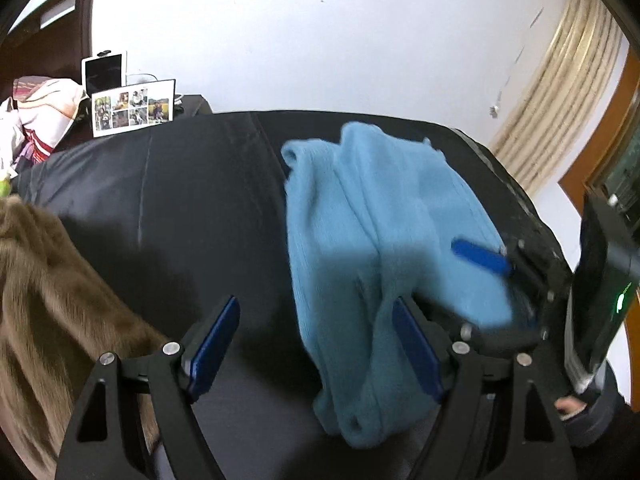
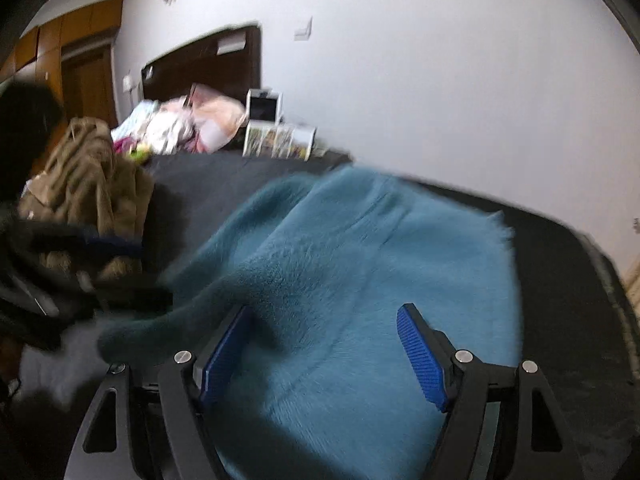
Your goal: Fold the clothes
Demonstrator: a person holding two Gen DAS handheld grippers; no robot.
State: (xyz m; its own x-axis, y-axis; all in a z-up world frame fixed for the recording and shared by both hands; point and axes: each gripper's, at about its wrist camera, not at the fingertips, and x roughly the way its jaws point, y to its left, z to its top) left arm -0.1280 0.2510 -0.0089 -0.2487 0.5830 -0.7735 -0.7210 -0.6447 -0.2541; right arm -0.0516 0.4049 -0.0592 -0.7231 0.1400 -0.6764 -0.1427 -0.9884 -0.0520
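A: Your left gripper (image 1: pixel 316 344) has its jaws spread wide, nothing pinched; its right blue pad sits at the edge of the blue sweater (image 1: pixel 376 240), left pad over bare dark cover.

B: And your right gripper (image 2: pixel 324 348)?

A: Also spread apart, hovering over the sweater, pads not pressing on the fabric. Picture's blurred, though.

B: Where's the sweater?

A: Lying partly folded on the black table cover (image 1: pixel 180 200), toward its right side in the left wrist view. Your right gripper shows there at the sweater's right edge.

B: Around it?

A: Brown fuzzy garment (image 1: pixel 48 304) heaped to the left, well apart from the sweater. Photo collage frame (image 1: pixel 134 108) and a tablet (image 1: pixel 105 70) at the far edge, white wall (image 1: pixel 320 40) behind.
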